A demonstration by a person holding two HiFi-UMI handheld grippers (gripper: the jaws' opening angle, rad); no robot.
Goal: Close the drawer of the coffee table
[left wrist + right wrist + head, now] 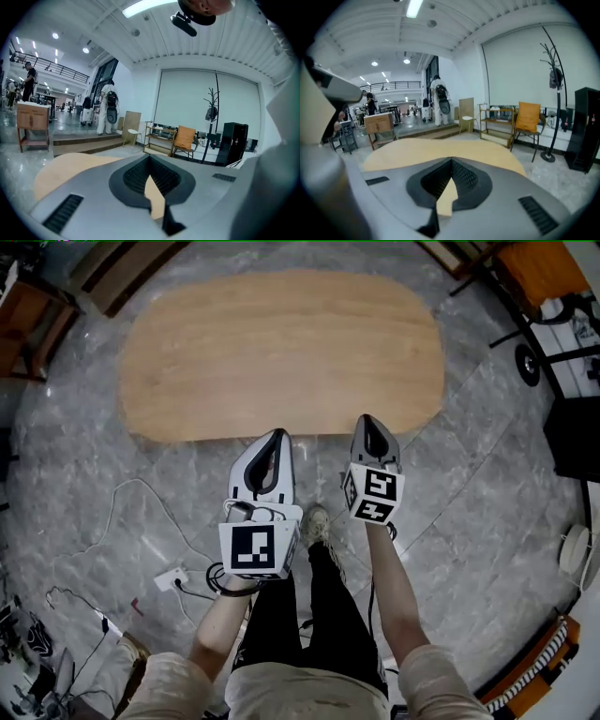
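Head view: coffee table (281, 343) is far of both claws, its oval wood top seen from straight above. Can't make out the drawer from this angle. Left gripper (277, 435) and right gripper (367, 420) sit side by side over the table's near edge, left one slightly nearer. Grey stone floor (84, 465), white plug and cable (172, 578) near-left.

Left gripper view: left gripper (150, 157) has its jaws closed tip to tip with nothing held (just table top (61, 166) showing through the gap behind the tips). Orange chair (185, 138) far right.

Right gripper view: right gripper (451, 161) is the same, jaws together and empty. Table (440, 147) just beyond; coat stand (553, 79) far right.
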